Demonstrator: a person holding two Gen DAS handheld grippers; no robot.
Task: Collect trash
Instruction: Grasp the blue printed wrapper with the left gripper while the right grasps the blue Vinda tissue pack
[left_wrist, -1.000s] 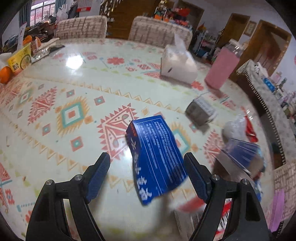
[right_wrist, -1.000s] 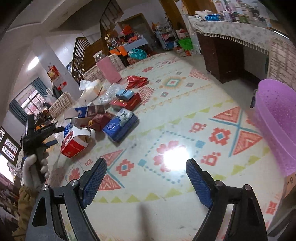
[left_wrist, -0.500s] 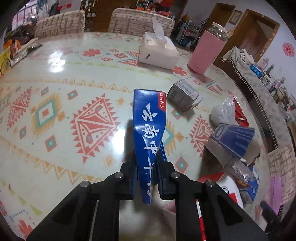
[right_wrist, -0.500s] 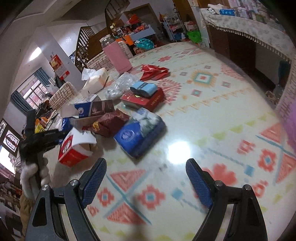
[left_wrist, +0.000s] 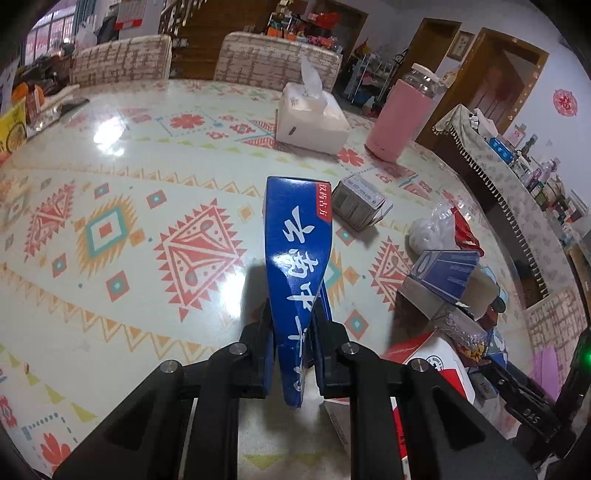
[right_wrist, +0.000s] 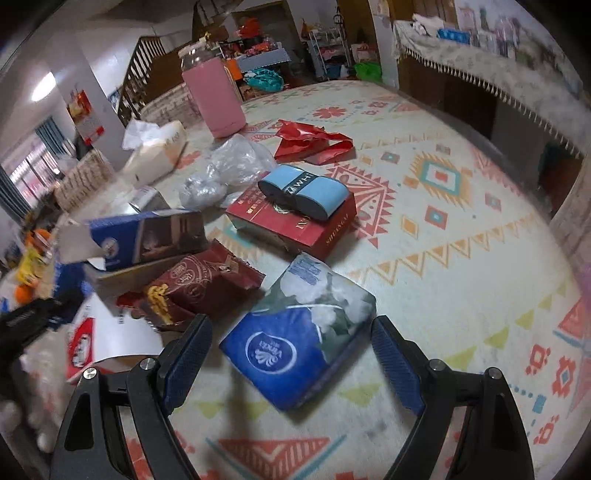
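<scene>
Left wrist view: the left hand-held gripper is pinched on the blue carton, whose lower end is crushed flat between the jaws. One second ago the same jaws stood spread on either side of the carton; half a second ago they had closed on it. The carton now stands clear above the patterned tabletop, so the first item appears secured and ready for transfer to a bin, which is not visible in either current view.

Right wrist view: the right hand-held gripper is spread wide and holds nothing. Over the last second it has advanced from bare tabletop toward the litter pile, and the blue tissue pack now lies between its fingers. Judged next step: close on this pack.

Remaining litter near the pack: maroon snack bag, red box, red wrapper, clear plastic bag. Most of the task remains
</scene>
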